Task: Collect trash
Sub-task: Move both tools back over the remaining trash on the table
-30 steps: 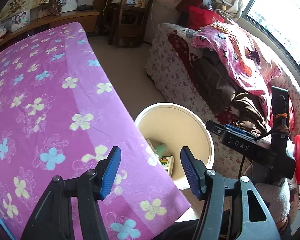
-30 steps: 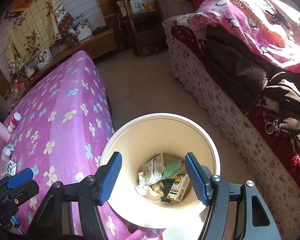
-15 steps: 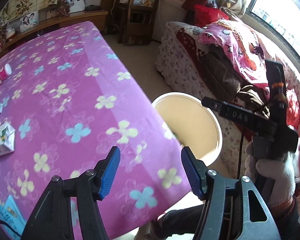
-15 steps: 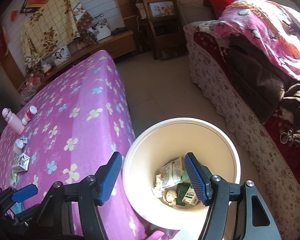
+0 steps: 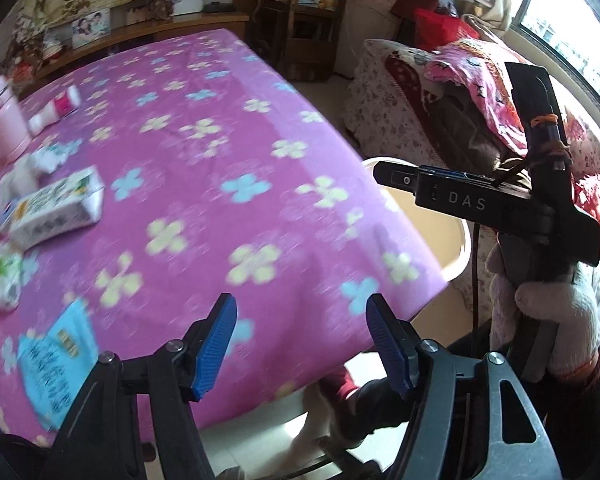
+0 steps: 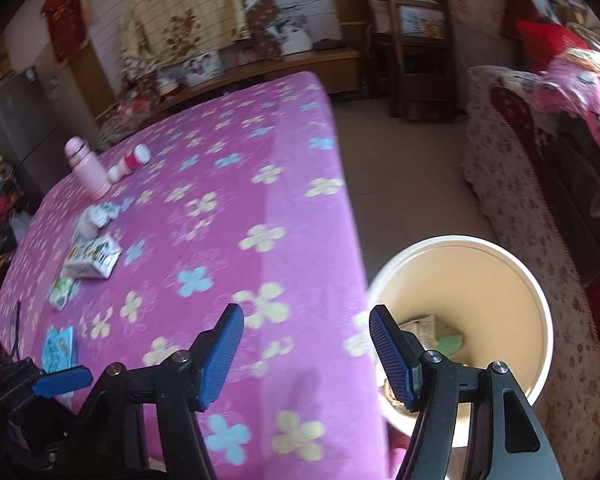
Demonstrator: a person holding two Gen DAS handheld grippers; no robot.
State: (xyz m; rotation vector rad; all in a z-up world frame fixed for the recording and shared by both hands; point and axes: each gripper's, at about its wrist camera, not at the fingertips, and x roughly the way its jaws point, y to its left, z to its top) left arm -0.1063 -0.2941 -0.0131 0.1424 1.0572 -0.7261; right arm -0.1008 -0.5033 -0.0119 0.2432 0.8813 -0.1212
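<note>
1. My left gripper (image 5: 301, 343) hangs over the near edge of the table with the purple flowered cloth (image 5: 220, 160). Its jaws stand spread with nothing between them, and they have just been opening a little wider.
2. My right gripper (image 6: 306, 351) is likewise spread and empty, and looks no wider than a second ago. Its left finger is over the cloth, its right finger over the rim of the cream bin (image 6: 540, 308).
3. Change from a second ago: both views have swung left, away from the bin and onto the tabletop. The bin filled the middle of the right view then; now it sits at the right, on the floor just beside the table's right edge.
4. Trash already in the bin: a crumpled wrapper (image 6: 420, 326) and a green scrap (image 6: 452, 344); the rest is hidden.
5. Trash on the table, all at its left side: a white-and-green carton (image 5: 52, 208), a small green-white pack (image 5: 6, 280), a blue packet (image 5: 56, 364) nearest me, and crumpled paper (image 5: 48, 158) farther off.
6. Beyond these stand a pink bottle (image 6: 86, 168) and, lying down, a white-and-red bottle (image 6: 130, 162).
7. My gloved right hand (image 5: 552, 320) shows in the left view, gripping the handle.
</note>
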